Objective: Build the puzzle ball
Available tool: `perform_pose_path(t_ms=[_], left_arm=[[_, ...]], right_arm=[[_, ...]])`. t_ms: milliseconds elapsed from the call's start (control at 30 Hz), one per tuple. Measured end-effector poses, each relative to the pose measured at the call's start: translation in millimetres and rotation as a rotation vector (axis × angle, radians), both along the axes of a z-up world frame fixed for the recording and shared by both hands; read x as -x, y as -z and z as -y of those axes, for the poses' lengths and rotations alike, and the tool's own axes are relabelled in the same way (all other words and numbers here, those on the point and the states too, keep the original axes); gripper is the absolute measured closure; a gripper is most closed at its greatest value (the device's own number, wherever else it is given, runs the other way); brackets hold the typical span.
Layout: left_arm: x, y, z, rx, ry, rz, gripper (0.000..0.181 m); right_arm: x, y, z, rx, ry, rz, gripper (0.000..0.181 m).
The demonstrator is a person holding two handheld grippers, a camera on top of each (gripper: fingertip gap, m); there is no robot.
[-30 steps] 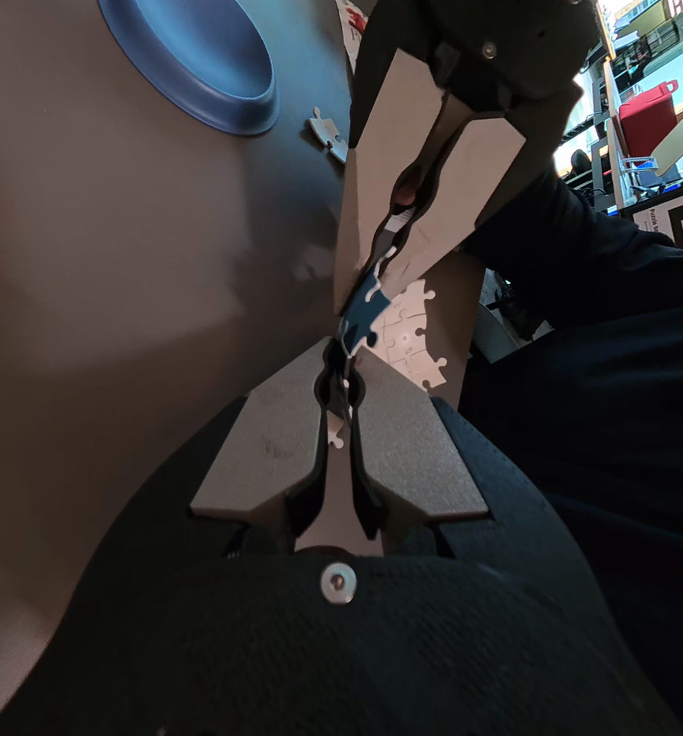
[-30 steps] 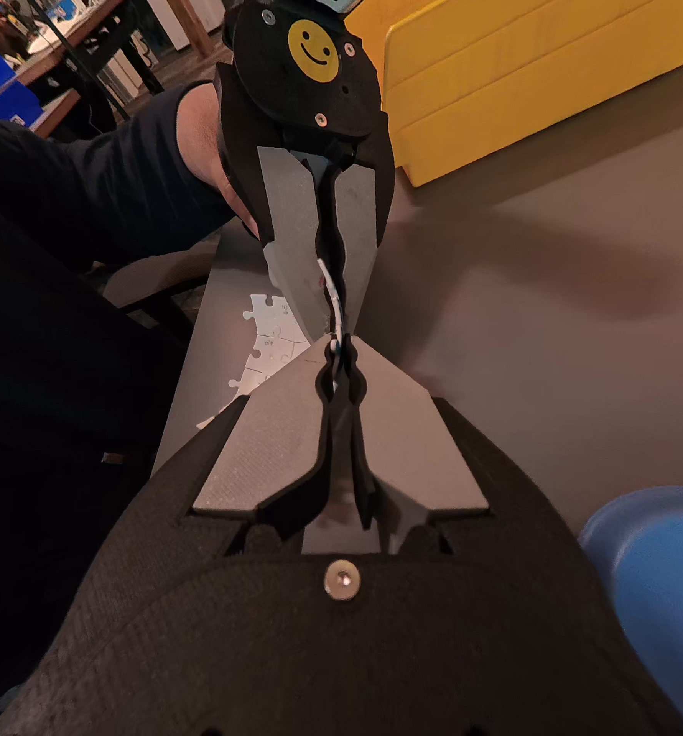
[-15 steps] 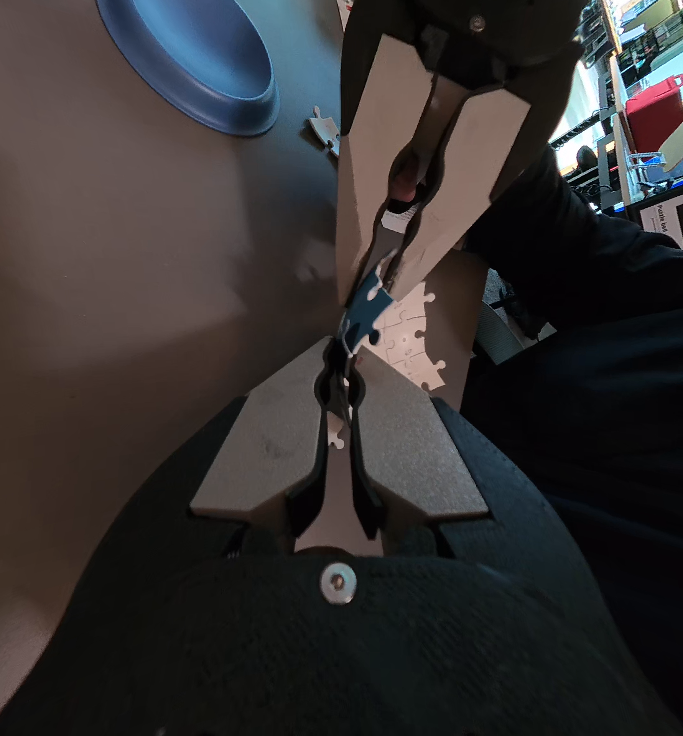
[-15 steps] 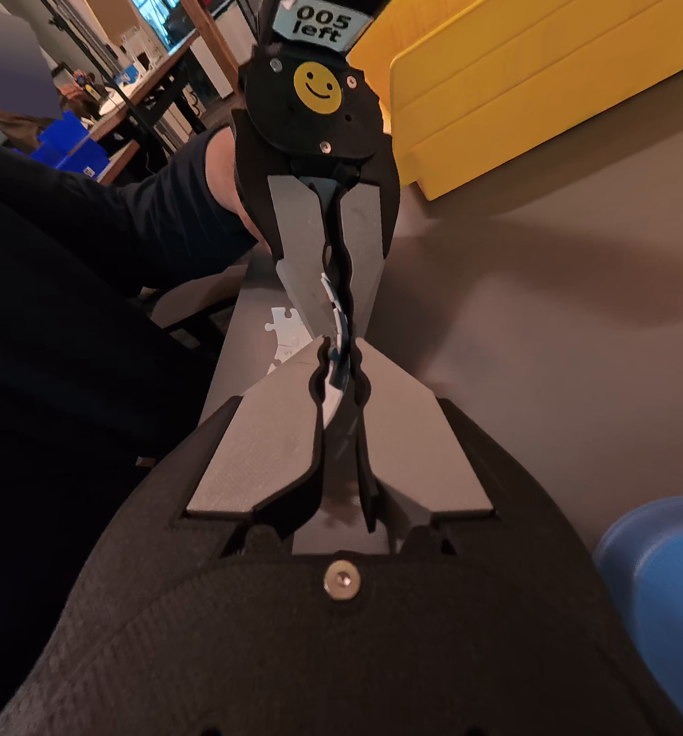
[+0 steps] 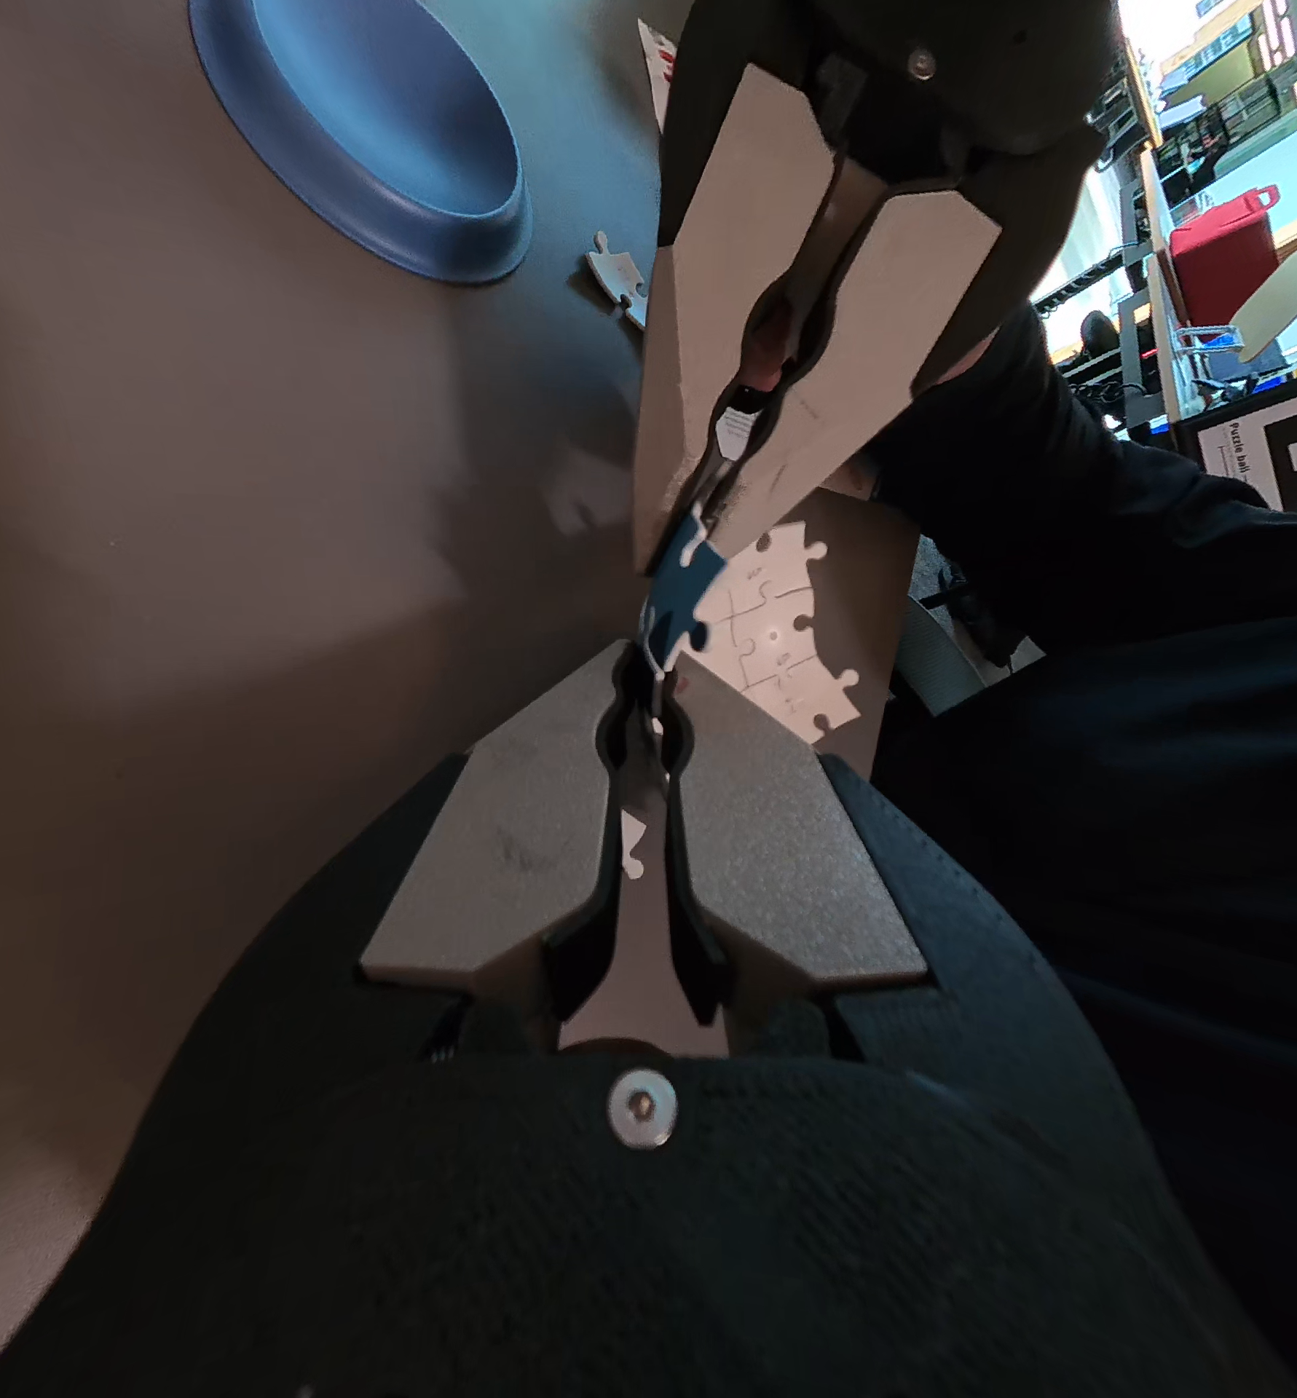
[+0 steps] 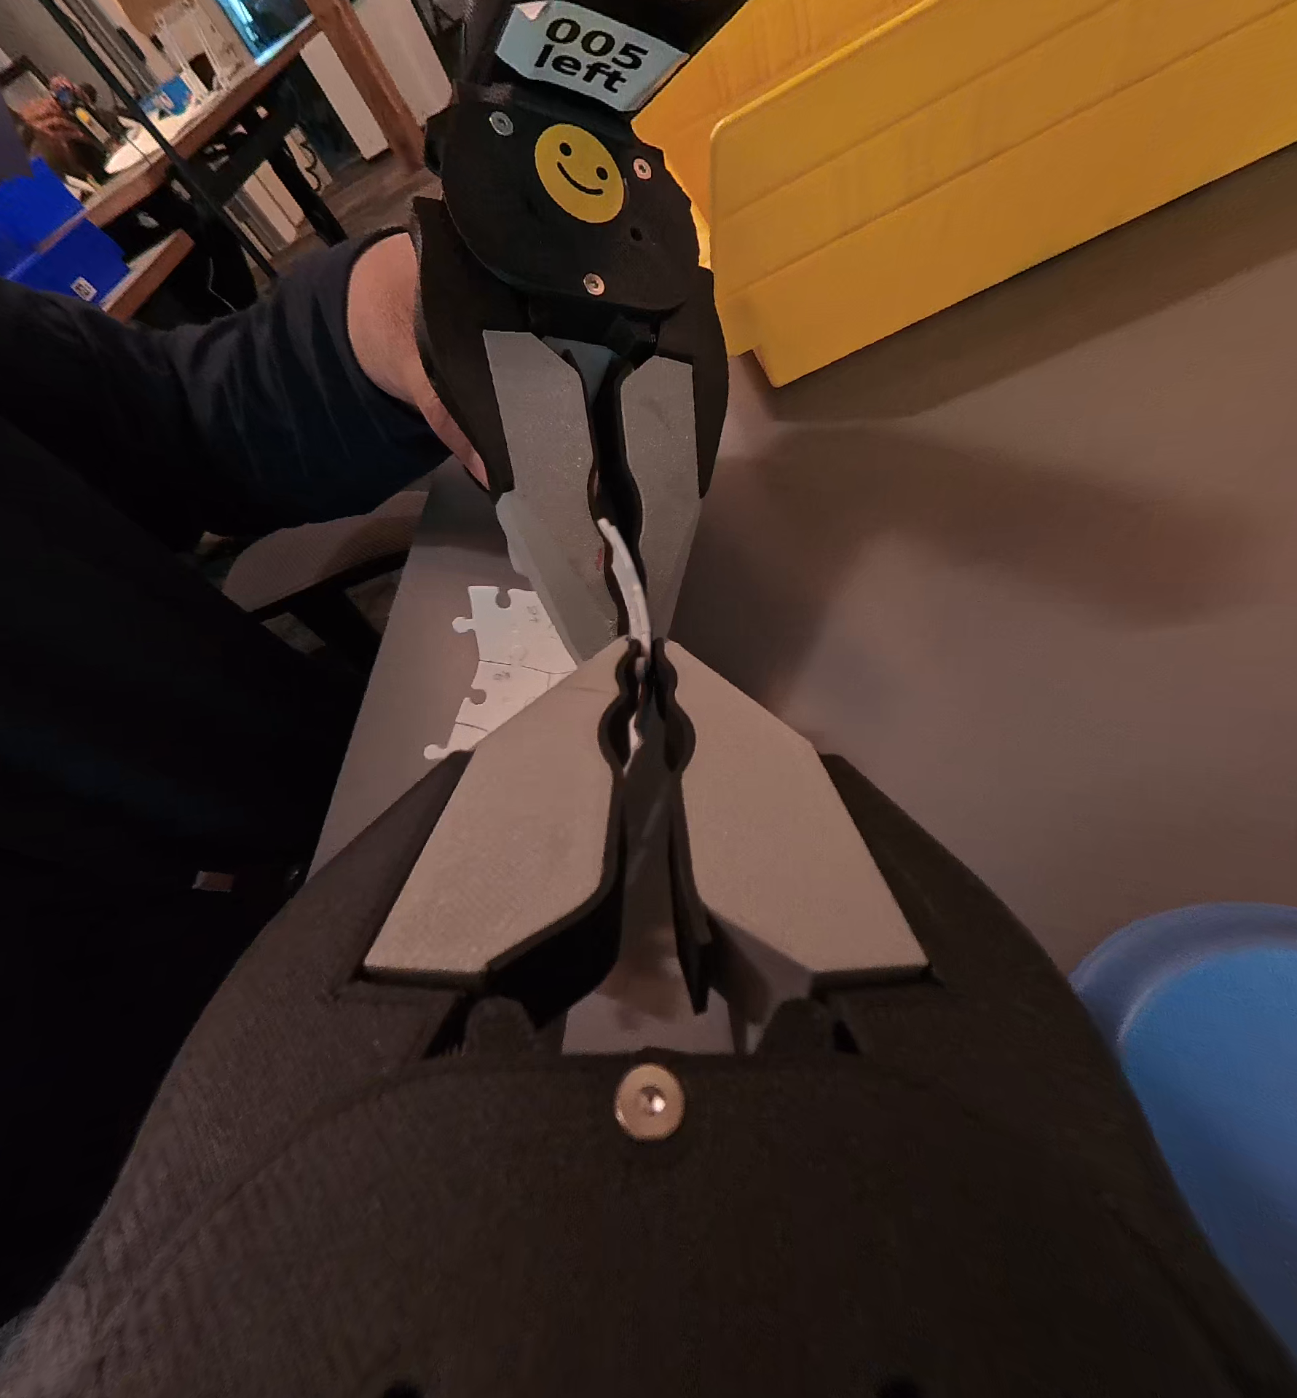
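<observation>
My left gripper (image 5: 649, 660) and right gripper (image 6: 645, 652) meet tip to tip above the grey table, both shut. A blue-faced puzzle piece (image 5: 679, 598) spans the gap between them. Its top is pinched in the right gripper (image 5: 687, 541), and its lower end runs into my left fingers, where a white tab (image 5: 630, 847) shows. In the right wrist view the left gripper (image 6: 634, 624) holds a curved white piece edge-on (image 6: 626, 571). I cannot tell where one piece ends and another starts. A joined arc of white pieces (image 5: 789, 635) lies face down at the table edge, and it also shows in the right wrist view (image 6: 513, 666).
A blue bowl (image 5: 373, 128) sits on the table beyond the grippers, also at lower right in the right wrist view (image 6: 1235, 1074). One loose white piece (image 5: 619, 276) lies beside it. A yellow bin (image 6: 1008, 151) stands at the far side. The person's dark sleeves flank the table edge. The tips of both grippers are at nearly the same place.
Both grippers stayed tip to tip with the pieces between them. My right gripper's fingers were a little apart half a second ago and are now closed tight. The left gripper tilted slightly.
</observation>
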State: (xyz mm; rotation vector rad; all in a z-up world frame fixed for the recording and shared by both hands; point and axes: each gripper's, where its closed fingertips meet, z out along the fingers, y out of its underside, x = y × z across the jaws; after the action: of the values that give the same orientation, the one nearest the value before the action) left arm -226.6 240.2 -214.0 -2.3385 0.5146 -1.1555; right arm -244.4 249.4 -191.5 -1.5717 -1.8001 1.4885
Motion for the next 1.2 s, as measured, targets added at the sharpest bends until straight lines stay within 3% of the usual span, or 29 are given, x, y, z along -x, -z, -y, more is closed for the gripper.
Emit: perform_pose_path(t_ms=[300,500,533,567,600,700,833,933,1200], left_arm=[[0,2,-6,-0.003,-0.025,0.009,0.181],[3,1,-17,-0.018,-0.056,0.031,0.181],[5,1,-20,-0.027,-0.069,0.030,0.181],[6,0,-24,-0.035,-0.085,0.039,0.181],[8,-2,-28,-0.041,-0.104,0.053,0.181],[21,1,-38,-0.050,-0.171,0.044,0.181],[32,13,-44,-0.068,-0.217,-0.083,0.181],[30,9,-49,-0.080,-0.234,-0.078,0.181],[33,12,-47,-0.080,-0.286,-0.090,0.171]], right_arm=[[0,2,-5,-0.129,0.040,0.024,0.181],[3,1,-15,-0.086,0.084,0.015,0.181],[3,0,-17,-0.077,0.087,0.020,0.165],[2,-1,-20,-0.070,0.099,0.034,0.130],[1,-1,-26,-0.073,0.127,0.049,0.122],[-7,-9,-53,-0.107,0.245,0.029,0.146],[-20,-35,-85,-0.051,0.392,-0.080,0.146],[-31,-50,-108,-0.076,0.491,-0.161,0.146],[-43,-57,-124,-0.132,0.571,-0.168,0.143]])
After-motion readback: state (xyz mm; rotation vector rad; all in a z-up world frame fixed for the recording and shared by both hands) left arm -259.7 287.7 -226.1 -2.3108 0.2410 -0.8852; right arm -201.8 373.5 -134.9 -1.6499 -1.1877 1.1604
